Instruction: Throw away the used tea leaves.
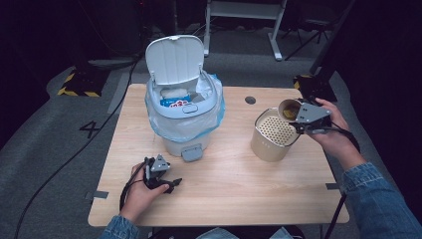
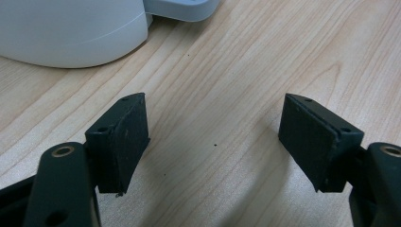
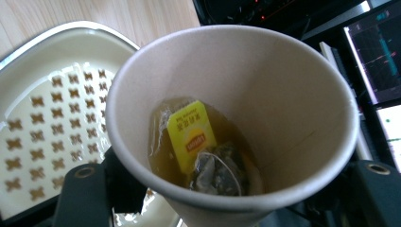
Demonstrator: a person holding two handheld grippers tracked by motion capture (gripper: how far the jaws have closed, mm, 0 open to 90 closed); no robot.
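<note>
My right gripper [image 1: 297, 115] is shut on a paper cup [image 1: 289, 108], held tilted over the beige strainer bin [image 1: 272, 134] at the table's right. Looking along its jaws, the paper cup [image 3: 236, 113] holds brownish tea, a wet tea bag [image 3: 217, 172] and its yellow tag [image 3: 189, 132]; the strainer bin's perforated insert [image 3: 52, 123] lies below and to the left. My left gripper [image 1: 171, 183] rests on the table near the front left, in a hand, open with nothing between its pads [image 2: 127, 137]. A white pedal bin [image 1: 183, 107] stands mid-table with its lid up.
The pedal bin has a plastic liner and holds rubbish with a blue wrapper [image 1: 175, 102]. Its base [image 2: 71, 33] is just beyond my left gripper. A round cable hole [image 1: 250, 100] sits in the wooden table [image 1: 234, 189]. Table legs and cables lie on the floor behind.
</note>
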